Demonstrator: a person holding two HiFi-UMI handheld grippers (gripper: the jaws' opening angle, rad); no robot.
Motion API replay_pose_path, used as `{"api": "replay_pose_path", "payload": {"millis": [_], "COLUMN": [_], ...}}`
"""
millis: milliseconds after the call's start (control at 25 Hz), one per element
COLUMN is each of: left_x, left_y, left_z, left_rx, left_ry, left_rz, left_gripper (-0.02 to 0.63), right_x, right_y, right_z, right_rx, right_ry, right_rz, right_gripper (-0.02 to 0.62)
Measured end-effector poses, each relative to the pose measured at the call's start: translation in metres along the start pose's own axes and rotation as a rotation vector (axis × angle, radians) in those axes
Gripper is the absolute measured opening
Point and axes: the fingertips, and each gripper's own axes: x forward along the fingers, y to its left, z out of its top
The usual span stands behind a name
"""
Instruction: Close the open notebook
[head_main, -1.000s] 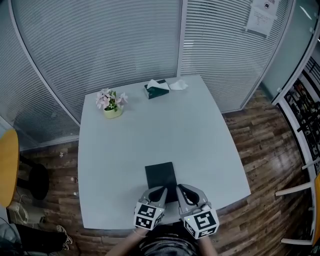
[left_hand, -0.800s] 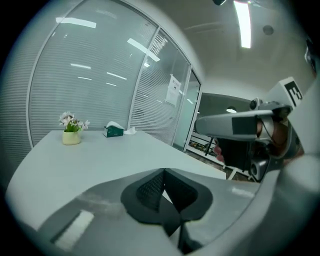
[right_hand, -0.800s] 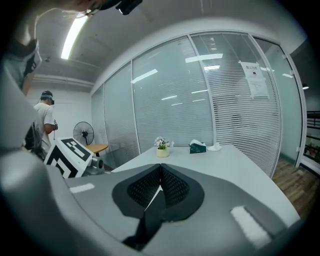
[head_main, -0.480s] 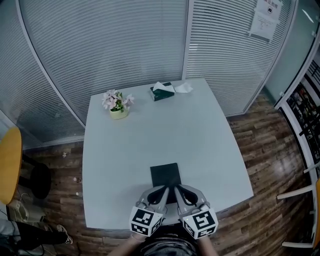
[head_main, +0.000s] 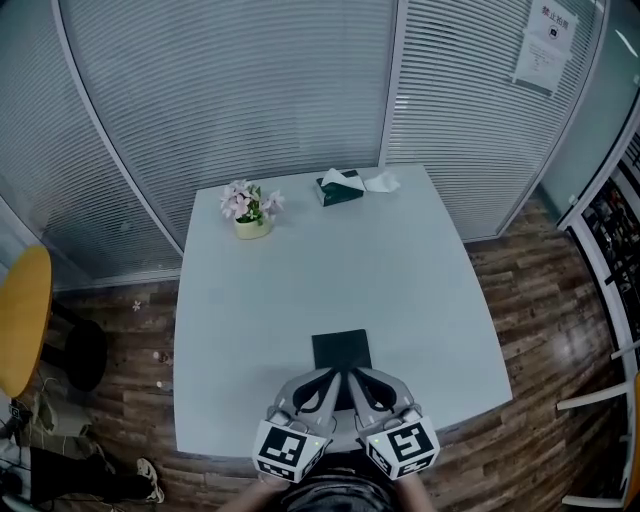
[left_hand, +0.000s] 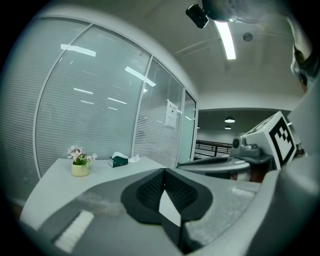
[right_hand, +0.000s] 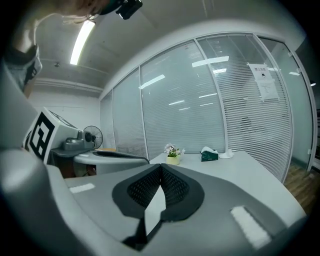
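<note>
A dark-covered notebook (head_main: 341, 348) lies flat and closed on the pale table (head_main: 300, 290), near its front edge. My left gripper (head_main: 331, 377) and right gripper (head_main: 352, 377) hover side by side over the notebook's near edge, with their tips angled toward each other. Both are shut with nothing between the pads. In the left gripper view the left gripper (left_hand: 164, 170) points level across the table, and the right gripper (right_hand: 160, 166) does the same in its own view. The jaws hide the notebook in both gripper views.
A small pot of pink flowers (head_main: 251, 209) stands at the table's far left. A green tissue box (head_main: 341, 186) with a loose white tissue (head_main: 381, 182) sits at the far edge. A yellow chair (head_main: 22, 318) stands left of the table, and blinds and glass walls lie behind.
Both grippers have lifted a little over the notebook's near edge, the left more, and its marker cube now sits lower in the head view. The notebook has not moved.
</note>
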Motion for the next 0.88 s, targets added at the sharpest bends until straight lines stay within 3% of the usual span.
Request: {"api": "replay_pose_path", "payload": {"millis": [440,560,880], "left_x": [-0.023,-0.028,-0.032], "left_y": [0.004,0.003,0.005], "left_z": [0.043,0.050,0.052], "left_rx": [0.021,-0.012,0.006], "left_ry": [-0.086,-0.088,-0.083], "left_rz": [0.047,0.056,0.065], "left_gripper": [0.005,0.005,0.005], "right_x": [0.000,-0.001,-0.004], "right_y": [0.020,0.022,0.025], "right_z": [0.040,0.048,0.053], "right_rx": [-0.041,-0.051,-0.066], "right_ry": [-0.071,-0.090,-0.101], "right_rz": [0.047,0.046,0.034], "right_gripper": [0.003,0.003,0.002]}}
